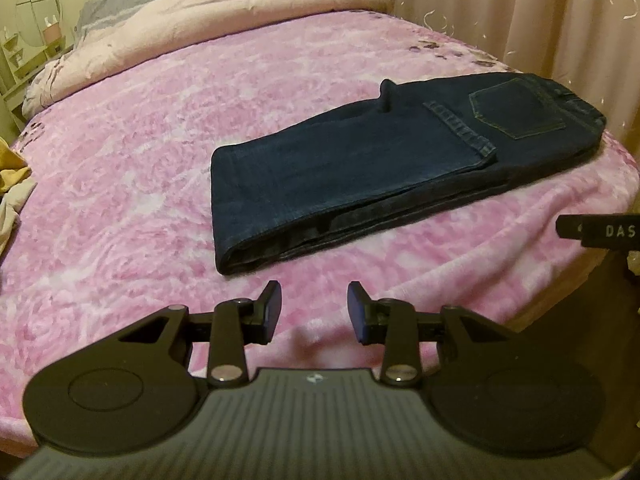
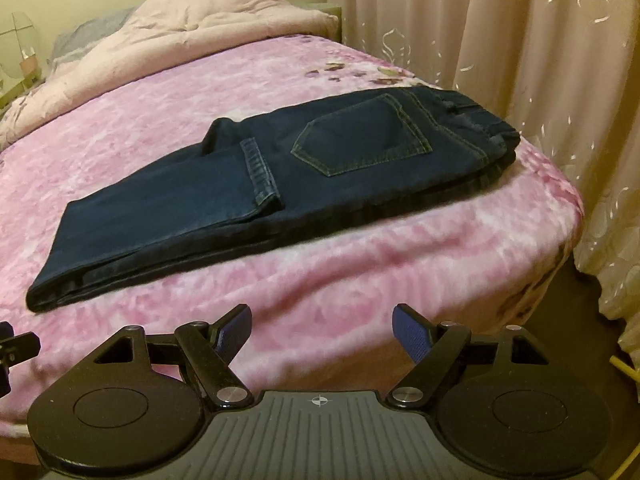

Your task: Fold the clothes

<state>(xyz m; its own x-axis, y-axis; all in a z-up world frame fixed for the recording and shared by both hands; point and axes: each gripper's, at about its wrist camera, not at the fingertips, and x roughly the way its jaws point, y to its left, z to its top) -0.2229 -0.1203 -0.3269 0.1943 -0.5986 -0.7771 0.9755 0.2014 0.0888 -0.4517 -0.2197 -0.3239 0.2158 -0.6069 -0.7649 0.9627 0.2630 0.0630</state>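
Note:
Dark blue jeans [image 1: 360,168] lie folded on the pink blanket [image 1: 140,160], legs doubled over so the hem rests by the back pocket [image 1: 516,110]. They also show in the right wrist view [image 2: 260,192]. My left gripper [image 1: 314,308] is open and empty, just in front of the jeans' folded near end. My right gripper [image 2: 322,328] is open and empty, over the bed's front edge, short of the jeans. The right gripper's side shows at the right edge of the left wrist view [image 1: 600,232].
A pale pink duvet [image 1: 224,12] is bunched at the bed's head. Yellow and cream clothes [image 1: 12,196] lie at the left edge. Curtains [image 2: 520,60] hang on the right. A dresser with a mirror [image 1: 38,16] stands at far left.

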